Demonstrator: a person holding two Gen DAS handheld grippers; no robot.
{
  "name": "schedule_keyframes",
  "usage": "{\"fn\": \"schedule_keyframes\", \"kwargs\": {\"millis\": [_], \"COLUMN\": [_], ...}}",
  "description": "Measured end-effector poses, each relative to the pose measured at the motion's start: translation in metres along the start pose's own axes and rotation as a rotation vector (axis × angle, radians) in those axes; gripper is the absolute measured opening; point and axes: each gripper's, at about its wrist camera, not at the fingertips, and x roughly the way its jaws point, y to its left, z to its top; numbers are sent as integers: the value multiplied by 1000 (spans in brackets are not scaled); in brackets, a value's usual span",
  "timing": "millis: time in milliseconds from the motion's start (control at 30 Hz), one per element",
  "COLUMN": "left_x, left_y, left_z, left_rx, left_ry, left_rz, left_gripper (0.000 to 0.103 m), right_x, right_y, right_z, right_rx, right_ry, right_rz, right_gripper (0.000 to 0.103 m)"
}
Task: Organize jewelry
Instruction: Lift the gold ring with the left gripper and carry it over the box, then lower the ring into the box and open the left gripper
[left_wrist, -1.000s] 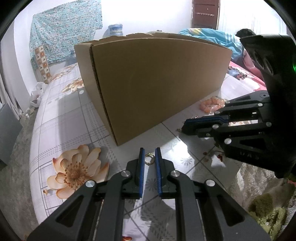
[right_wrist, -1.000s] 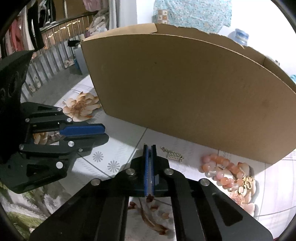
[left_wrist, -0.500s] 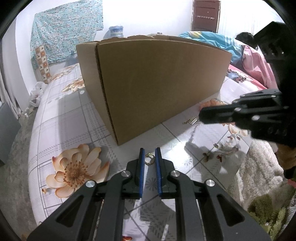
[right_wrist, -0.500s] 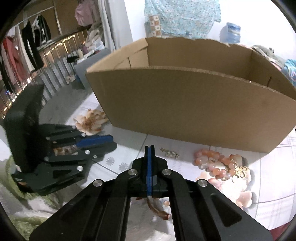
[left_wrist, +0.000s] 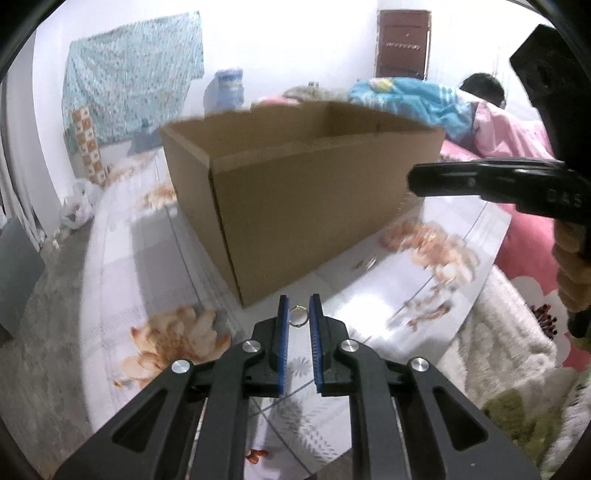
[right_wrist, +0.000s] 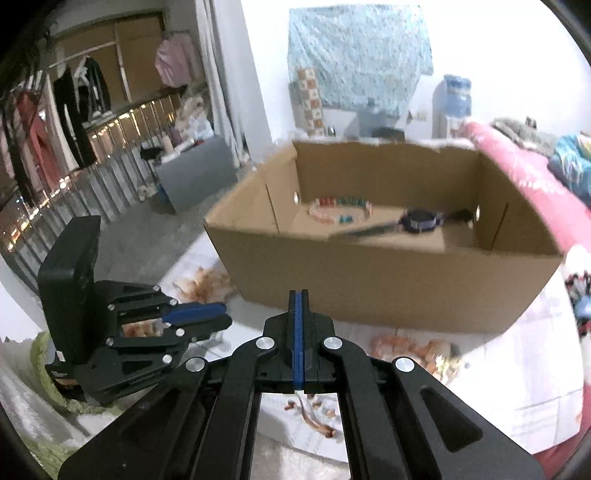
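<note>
Two grippers, both higher than a second ago: each wrist view now looks over the rim into the cardboard box (right_wrist: 388, 288), where before only its front wall showed.

Left gripper (left_wrist: 299, 314): clenched on a small gold ring (left_wrist: 297, 316), pinched upright between the blue pads, same as the earlier frames. Box corner sits at 12 o'clock just past the tips.

Right gripper (right_wrist: 298, 306): pads pressed fully together; a thin brown piece hangs below them at 6 o'clock, can't tell what it is or whether it's actually pinched. In the left view the right gripper has gone from low at 3 o'clock to higher up at 2 o'clock, crossing in front of the box's right end.

Inside box, right view: beaded bracelet (right_wrist: 340, 210) with red, teal and pink beads at the back left, dark wristwatch (right_wrist: 421, 220) to its right.

Outside, on the floral tablecloth (left_wrist: 122, 236): pink bead bracelet (right_wrist: 413, 350) lying against the box front wall, at 4 o'clock from the right tips; small gold clip (left_wrist: 364, 264) near the wall, blurred.

Around: pink blanket (right_wrist: 517, 177) at 2 o'clock, water dispenser (right_wrist: 456, 99) behind, clothes rail (right_wrist: 66, 110) at 10 o'clock. Box front wall stands between both grippers and the box interior.
</note>
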Motion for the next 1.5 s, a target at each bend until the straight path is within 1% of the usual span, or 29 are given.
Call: {"fn": "schedule_keyframes", "kwargs": {"millis": [133,200,267,300,333,400,500,567,600,767,833,867,900,967,1000,1100,1267,1333,1467,1500], "left_x": [-31,-49,-58,-59,-57,-41,-10,13,22,73,85,89,92,94,94,92,86,80,65,59], "left_y": [-1,3,9,14,18,31,44,52,54,56,57,56,56,59,61,65,73,77,81,81], "left_z": [24,46,63,74,82,101,120,129,132,143,145,146,147,148,149,149,150,152,156,157], "left_rx": [11,23,16,9,1,-35,-58,-72,-76,-78,-74,-65,-56,-77,-90,-99,-141,-166,-190,-188], "left_ry": [-77,-147,-186,-192,-185,-130,-43,12,35,163,193,200,205,211,211,202,175,155,115,100], "left_rz": [-15,3,-3,-13,-21,-33,-26,-42,-38,-43,-34,-6,9,-8,-16,-19,-46,-59,-53,-53], "left_gripper": [10,10,10,10,10,10,10,10,10,10,11,11,14,18,18,18,18,18,18,18], "right_x": [-21,-27,-31,-31,-29,-22,0,25,38,93,113,117,120,121,119,110,93,86,68,60], "right_y": [0,-3,-7,-9,-13,-21,-37,-48,-53,-71,-81,-85,-89,-92,-93,-93,-94,-95,-95,-94], "right_z": [25,37,54,59,67,79,95,103,106,107,106,102,100,98,98,98,103,105,108,108], "right_rx": [-34,-49,-62,-63,-65,-56,-15,5,16,49,76,88,108,122,128,123,130,128,127,127], "right_ry": [-101,-137,-175,-183,-190,-184,-129,-58,-20,145,202,223,236,239,236,209,174,159,122,106], "right_rz": [23,28,43,46,51,73,114,101,88,50,31,35,34,28,35,18,13,7,-3,-1], "right_gripper": [0,0,0,0,0,0,0,0,0,0,0,0,3,4,6,17,17,19,21,23]}}
